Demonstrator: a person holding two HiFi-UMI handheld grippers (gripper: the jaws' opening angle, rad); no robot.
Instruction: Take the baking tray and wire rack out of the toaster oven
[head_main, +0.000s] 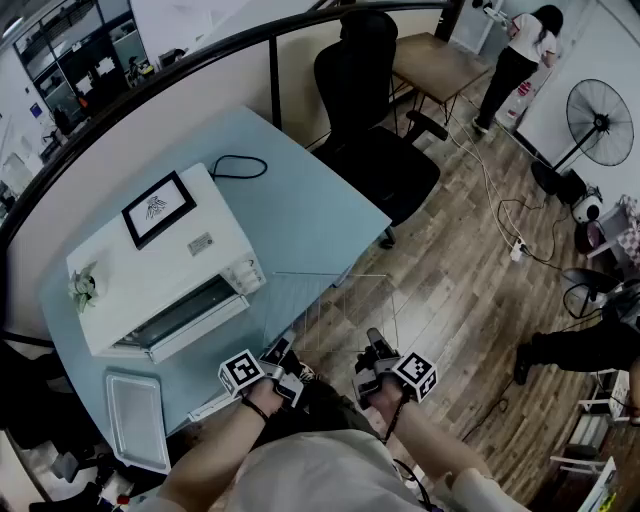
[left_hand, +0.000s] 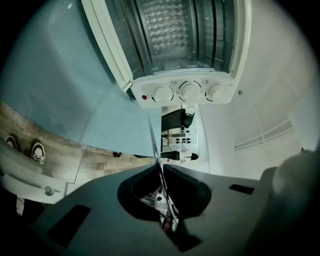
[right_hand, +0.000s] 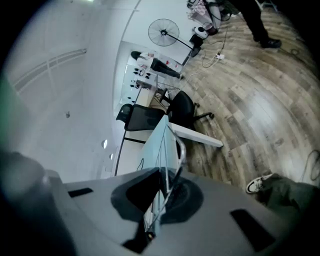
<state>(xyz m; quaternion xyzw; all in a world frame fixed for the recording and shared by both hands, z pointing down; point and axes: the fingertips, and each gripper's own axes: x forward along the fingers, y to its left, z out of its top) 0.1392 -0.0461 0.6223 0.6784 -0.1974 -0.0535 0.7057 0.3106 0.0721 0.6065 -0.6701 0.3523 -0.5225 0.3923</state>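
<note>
The white toaster oven (head_main: 165, 270) stands on the light blue table (head_main: 310, 215) with its door (head_main: 190, 325) let down; in the left gripper view its open cavity (left_hand: 175, 40) and knobs (left_hand: 190, 92) fill the top. A thin wire rack (head_main: 335, 305) hangs level in front of the oven, over the table's near edge and the floor. My left gripper (head_main: 283, 352) is shut on its near left edge, my right gripper (head_main: 374, 346) on its near right edge. Both gripper views show the rack edge-on (left_hand: 154, 145) (right_hand: 167, 150) between closed jaws. The baking tray (head_main: 135, 420) lies on the table at lower left.
A framed picture (head_main: 158, 207) and a small plant (head_main: 82, 288) sit on the oven's top. A black office chair (head_main: 375, 120) stands beyond the table's right corner. On the wooden floor are a standing fan (head_main: 600, 122), cables (head_main: 505, 215) and a person's legs (head_main: 580, 350).
</note>
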